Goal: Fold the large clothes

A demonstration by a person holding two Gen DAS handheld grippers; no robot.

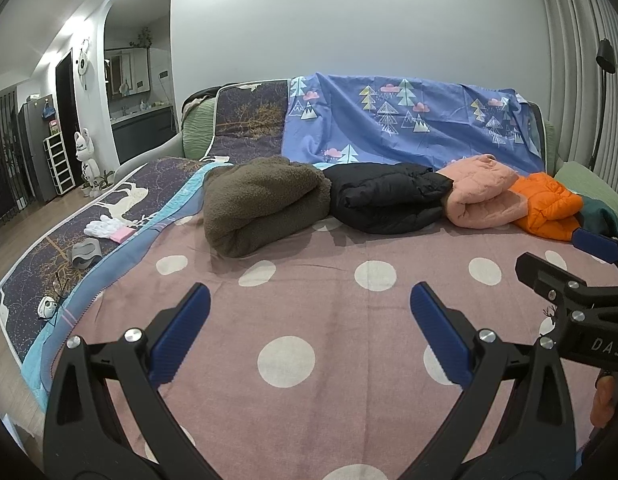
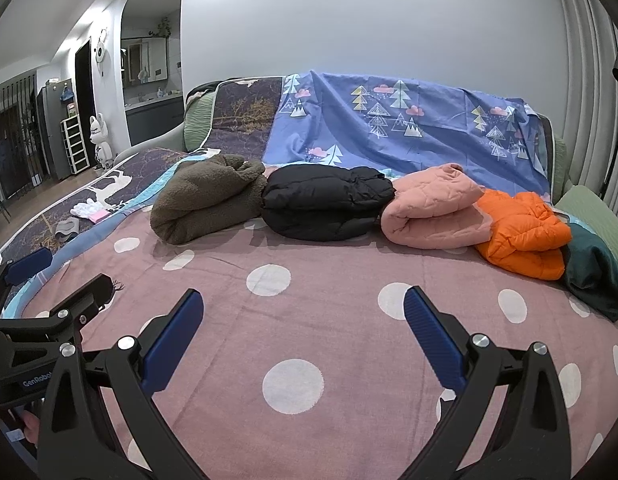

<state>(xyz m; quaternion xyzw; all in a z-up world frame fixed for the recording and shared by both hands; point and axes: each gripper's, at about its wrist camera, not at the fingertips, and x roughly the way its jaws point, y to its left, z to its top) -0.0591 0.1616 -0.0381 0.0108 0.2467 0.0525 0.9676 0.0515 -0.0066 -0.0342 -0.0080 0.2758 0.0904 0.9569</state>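
Four folded coats [image 2: 325, 208], one green garment [image 2: 595, 276], two spread tools [image 1: 309, 304]

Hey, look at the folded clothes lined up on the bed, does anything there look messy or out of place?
Mostly tidy: the brown fleece, black jacket, pink jacket and orange jacket sit folded in a row. The dark green garment at the right end looks odd: it lies crumpled, not folded.
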